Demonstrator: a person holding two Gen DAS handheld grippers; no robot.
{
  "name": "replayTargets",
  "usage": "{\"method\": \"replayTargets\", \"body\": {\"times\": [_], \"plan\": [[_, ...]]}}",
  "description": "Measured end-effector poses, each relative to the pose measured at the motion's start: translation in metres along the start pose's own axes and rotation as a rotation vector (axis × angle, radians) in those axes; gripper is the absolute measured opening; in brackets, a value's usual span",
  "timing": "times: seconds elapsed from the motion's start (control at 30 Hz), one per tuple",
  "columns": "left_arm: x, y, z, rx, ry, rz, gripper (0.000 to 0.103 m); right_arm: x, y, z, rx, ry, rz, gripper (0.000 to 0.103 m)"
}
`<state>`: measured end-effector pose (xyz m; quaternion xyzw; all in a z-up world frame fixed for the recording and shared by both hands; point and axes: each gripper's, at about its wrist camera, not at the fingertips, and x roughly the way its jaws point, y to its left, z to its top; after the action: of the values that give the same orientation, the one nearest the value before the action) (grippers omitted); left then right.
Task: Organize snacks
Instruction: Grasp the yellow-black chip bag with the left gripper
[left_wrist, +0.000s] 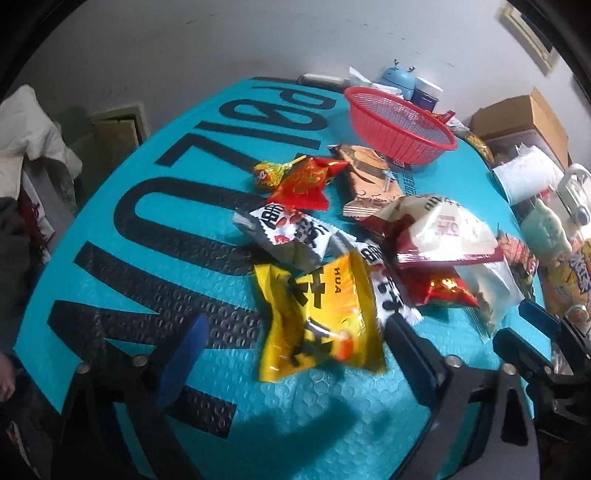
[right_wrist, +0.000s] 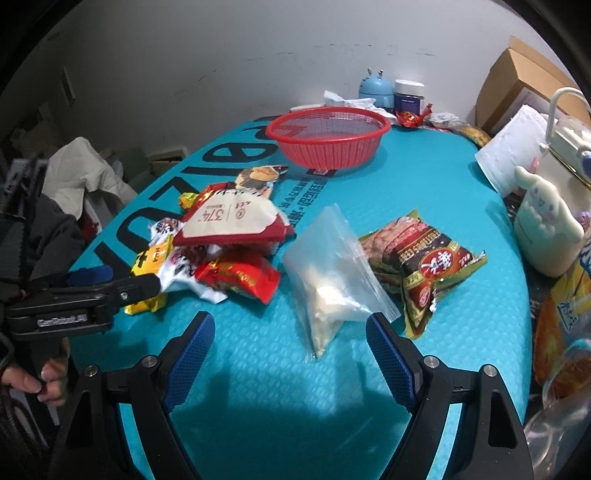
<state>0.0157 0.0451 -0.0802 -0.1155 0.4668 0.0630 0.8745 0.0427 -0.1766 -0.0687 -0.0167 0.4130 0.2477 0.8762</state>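
left gripper (left_wrist: 295, 339) jaws spread wide around yellow snack packet (left_wrist: 321, 314), pads clear of it. snack pile (left_wrist: 388, 236) behind on teal mat (left_wrist: 147, 229). red basket (left_wrist: 400, 123) stands empty beyond.

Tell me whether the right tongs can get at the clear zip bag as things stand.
Probably yes. The right tongs stand open with the zip bag just ahead, lying bare on the mat; nothing lies between them.

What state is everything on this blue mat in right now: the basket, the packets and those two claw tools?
red basket: upright, empty
yellow packet: sealed, between the left gripper's open jaws, not pinched
clear zip bag: closed, lying flat ahead of the right gripper
green-edged packet: sealed, lying flat
left gripper: open
right gripper: open, holding nothing
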Motion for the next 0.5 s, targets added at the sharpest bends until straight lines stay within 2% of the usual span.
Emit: {"method": "replayTargets", "body": {"times": [0.13, 0.17, 0.2, 0.33, 0.4, 0.5], "plan": [[0.0057, 0.0021, 0.0023, -0.006, 0.004, -0.057, 0.073, 0.0033, -0.0022, 0.0031, 0.009, -0.002, 0.003, 0.085], [0.0068, 0.0025, 0.0028, -0.010, 0.007, -0.075, 0.064, 0.0040, -0.0023, 0.0035, 0.009, -0.001, 0.004, 0.085], [0.0079, 0.0023, 0.0036, -0.009, 0.008, -0.086, 0.060, 0.0046, -0.0024, 0.0041, 0.008, -0.001, 0.004, 0.085], [0.0064, -0.0022, 0.0038, 0.031, -0.015, -0.093, 0.053, 0.0044, -0.0045, 0.0041, 0.008, -0.007, 0.005, 0.085], [0.0032, -0.0029, 0.0033, 0.051, -0.027, -0.087, 0.044, 0.0047, -0.0062, 0.0043, 0.013, -0.008, 0.001, 0.085], [-0.0005, -0.0030, 0.0015, 0.074, -0.025, -0.090, 0.043, 0.0050, -0.0089, 0.0041, 0.021, -0.008, -0.007, 0.085]]}}
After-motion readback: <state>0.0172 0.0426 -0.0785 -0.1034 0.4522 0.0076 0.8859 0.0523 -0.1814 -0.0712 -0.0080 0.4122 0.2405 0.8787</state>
